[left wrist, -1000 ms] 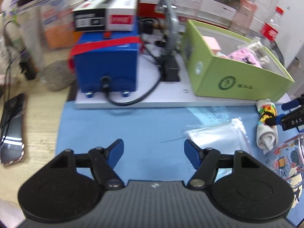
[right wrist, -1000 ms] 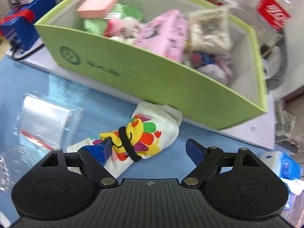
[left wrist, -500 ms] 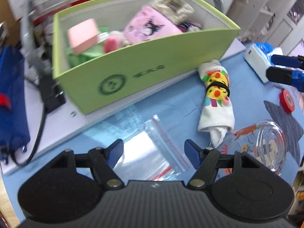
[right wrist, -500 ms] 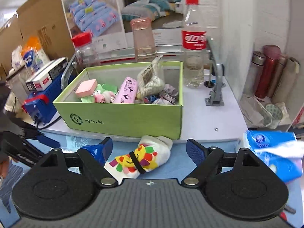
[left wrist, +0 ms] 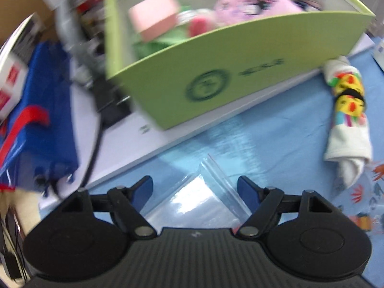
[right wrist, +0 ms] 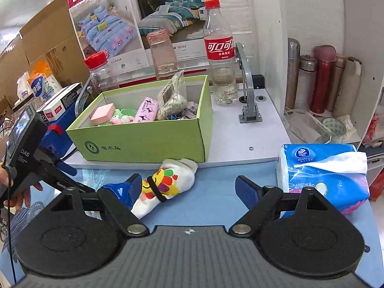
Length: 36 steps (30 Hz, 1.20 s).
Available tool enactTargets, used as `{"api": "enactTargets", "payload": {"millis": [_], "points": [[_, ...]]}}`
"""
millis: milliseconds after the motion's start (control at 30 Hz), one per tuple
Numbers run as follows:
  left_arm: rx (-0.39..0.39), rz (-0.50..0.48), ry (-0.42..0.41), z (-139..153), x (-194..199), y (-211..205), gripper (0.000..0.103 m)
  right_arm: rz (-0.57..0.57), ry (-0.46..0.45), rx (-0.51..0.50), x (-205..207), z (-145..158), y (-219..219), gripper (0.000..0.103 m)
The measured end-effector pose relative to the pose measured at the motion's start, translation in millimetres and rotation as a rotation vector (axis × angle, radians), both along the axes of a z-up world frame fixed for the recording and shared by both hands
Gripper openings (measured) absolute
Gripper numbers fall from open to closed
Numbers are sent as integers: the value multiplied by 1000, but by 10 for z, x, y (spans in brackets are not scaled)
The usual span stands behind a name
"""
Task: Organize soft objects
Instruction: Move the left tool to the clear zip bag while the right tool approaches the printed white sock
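The left claw [left wrist: 195, 189] hovered with its jaws spread wide and nothing between them, directly over a clear zip bag [left wrist: 199, 199] lying flat on the blue mat [left wrist: 276, 129] of the tabletop. The right claw [right wrist: 186, 188] was likewise wide open and empty, low over the mat, with its left fingertip just beside or touching the rolled sock [right wrist: 165, 184], a white bundle printed in bright colours and cinched by a black band. That sock lay on the mat with its toe end against the raised white platform [right wrist: 264, 124], right in front of the green box [right wrist: 144, 139], which already held a pink sponge [right wrist: 102, 114], a pink packet [right wrist: 147, 109] and a bag of beads [right wrist: 171, 98]. Judging from this, the sock was the item left to sort, and the bag might be meant to receive it. The main risk looked to be the bag: thin, slick and flat on the mat, it could slide away or fold under the fingertips if the left claw closed without pressing down first. The sock could roll or be nudged against the platform if the right claw closed off-centre, and gripping only the loose cuff might let the bundle sag or slip from its band. The left view was blurred, so the claw's height above the bag was uncertain. A tissue pack [right wrist: 321, 175] sat near the right finger and might get bumped.
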<state>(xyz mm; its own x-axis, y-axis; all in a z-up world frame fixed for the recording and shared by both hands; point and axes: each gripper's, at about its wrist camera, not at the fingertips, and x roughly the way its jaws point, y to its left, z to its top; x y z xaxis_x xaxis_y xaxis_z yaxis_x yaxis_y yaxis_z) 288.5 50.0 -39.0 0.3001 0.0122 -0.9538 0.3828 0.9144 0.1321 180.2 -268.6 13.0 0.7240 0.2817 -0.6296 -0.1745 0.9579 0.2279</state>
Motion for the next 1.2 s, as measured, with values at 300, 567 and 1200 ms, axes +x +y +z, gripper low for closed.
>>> {"api": "enactTargets", "payload": {"millis": [300,567,1200], "points": [[-194,265,-120,331,-369,1183,78,16,55,19,173,-193,120,72],[-241,433,-145,349,-892,1753,79,22,75,65,212,-316,223,72],[-273,378,-178,323,-1074,1246,94,-14,100,99,123,-394,106,72]]}}
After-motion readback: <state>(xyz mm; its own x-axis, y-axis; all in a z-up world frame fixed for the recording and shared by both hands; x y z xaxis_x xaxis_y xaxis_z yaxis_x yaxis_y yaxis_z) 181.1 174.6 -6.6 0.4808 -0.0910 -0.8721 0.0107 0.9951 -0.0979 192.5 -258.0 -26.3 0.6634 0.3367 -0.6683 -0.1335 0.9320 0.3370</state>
